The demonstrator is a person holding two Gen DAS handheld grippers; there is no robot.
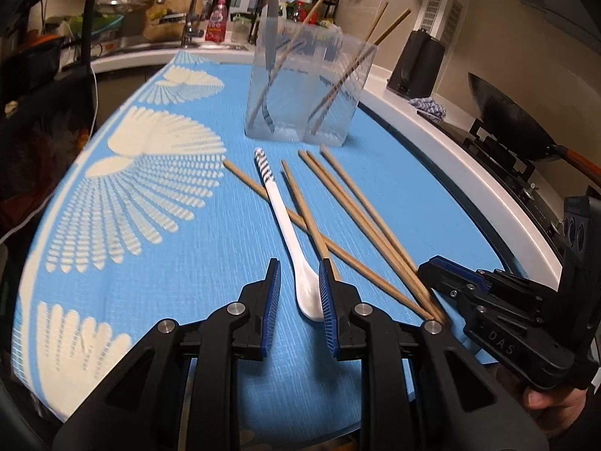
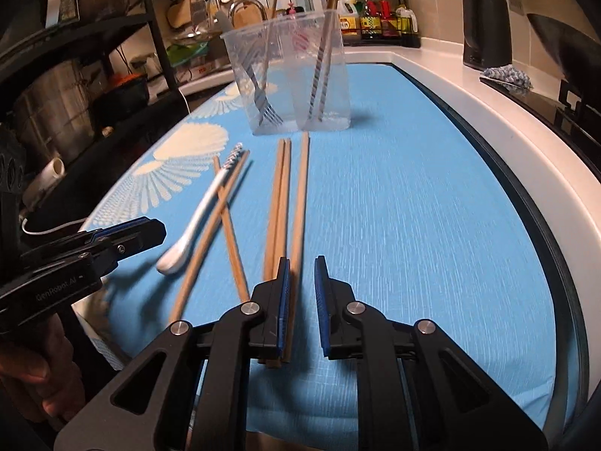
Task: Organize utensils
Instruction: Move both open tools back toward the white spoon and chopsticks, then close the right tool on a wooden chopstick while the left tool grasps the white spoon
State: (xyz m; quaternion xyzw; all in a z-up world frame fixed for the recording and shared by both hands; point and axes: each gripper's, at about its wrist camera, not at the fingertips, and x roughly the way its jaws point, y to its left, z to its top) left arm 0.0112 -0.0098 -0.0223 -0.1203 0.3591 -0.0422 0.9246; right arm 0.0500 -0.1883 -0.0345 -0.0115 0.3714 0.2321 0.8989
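Observation:
A white spoon (image 1: 289,236) with a blue-striped handle lies on the blue mat among several wooden chopsticks (image 1: 360,221). My left gripper (image 1: 299,293) is open, its jaws either side of the spoon's bowl. My right gripper (image 2: 302,293) is open over the near ends of the chopsticks (image 2: 296,206); one chopstick lies between its jaws. The spoon also shows in the right wrist view (image 2: 199,210). A clear plastic holder (image 1: 308,86) stands beyond, holding chopsticks, a fork (image 2: 263,101) and a striped utensil.
The blue mat (image 1: 150,282) covers a white counter (image 1: 450,139). A wok (image 1: 514,120) sits on the stove at right, with a black appliance (image 1: 417,64) and a cloth behind. A sink and bottles stand at the back.

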